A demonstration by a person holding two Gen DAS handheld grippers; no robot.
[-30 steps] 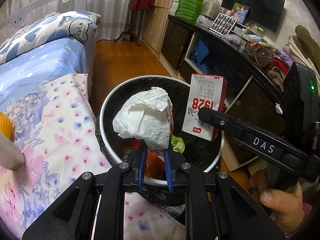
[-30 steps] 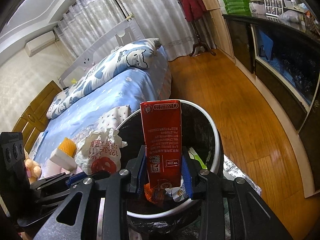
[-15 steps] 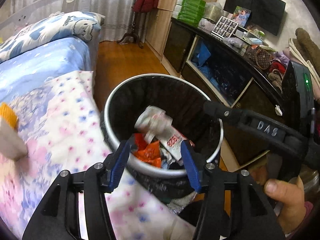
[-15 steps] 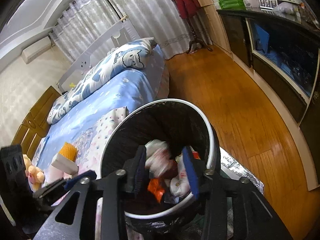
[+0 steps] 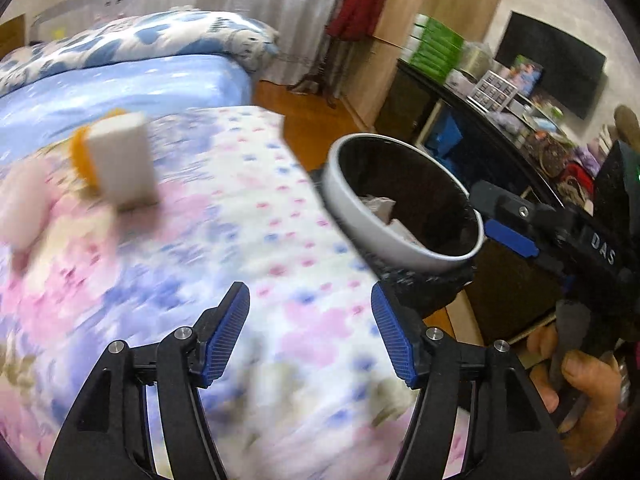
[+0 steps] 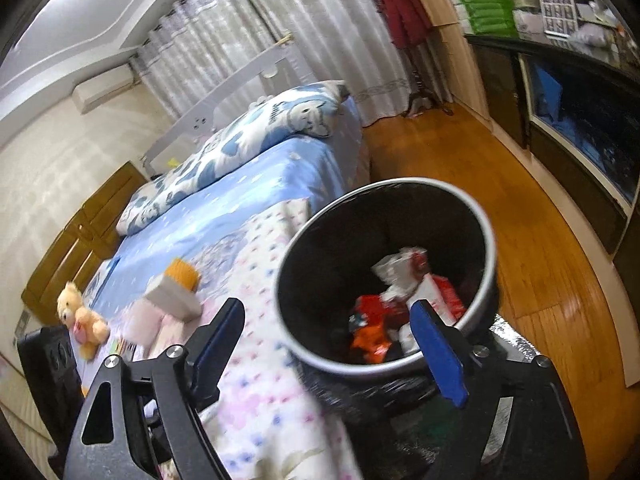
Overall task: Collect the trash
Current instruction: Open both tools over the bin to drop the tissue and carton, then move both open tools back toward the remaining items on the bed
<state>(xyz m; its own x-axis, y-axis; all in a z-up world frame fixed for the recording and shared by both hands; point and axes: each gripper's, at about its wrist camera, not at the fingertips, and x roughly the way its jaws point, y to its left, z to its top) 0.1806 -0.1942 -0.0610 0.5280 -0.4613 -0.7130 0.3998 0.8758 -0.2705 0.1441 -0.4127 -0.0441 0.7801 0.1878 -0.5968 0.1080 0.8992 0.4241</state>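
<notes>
A round trash bin (image 6: 490, 236) with a white rim and black liner stands by the bed; crumpled white paper (image 6: 394, 268), a red-and-white carton (image 6: 434, 300) and orange wrappers (image 6: 370, 340) lie inside. It also shows in the left wrist view (image 5: 384, 236). My left gripper (image 5: 310, 334) is open and empty over the floral blanket (image 5: 248, 240), left of the bin. My right gripper (image 6: 332, 354) is open and empty at the bin's near rim; it also shows in the left wrist view (image 5: 504, 224). A white box with an orange thing behind it (image 5: 120, 164) sits on the blanket.
A blue bed with a cartoon pillow (image 6: 280, 120) lies behind. A teddy bear (image 6: 78, 312) sits on the bed at the left. A dark cabinet (image 5: 460, 120) with clutter runs along the right. Wooden floor (image 6: 540, 260) lies beyond the bin.
Both grippers opened and dropped the crumpled paper and the carton into the bin. The left gripper has since swung left over the blanket; the right has drawn back a little.
</notes>
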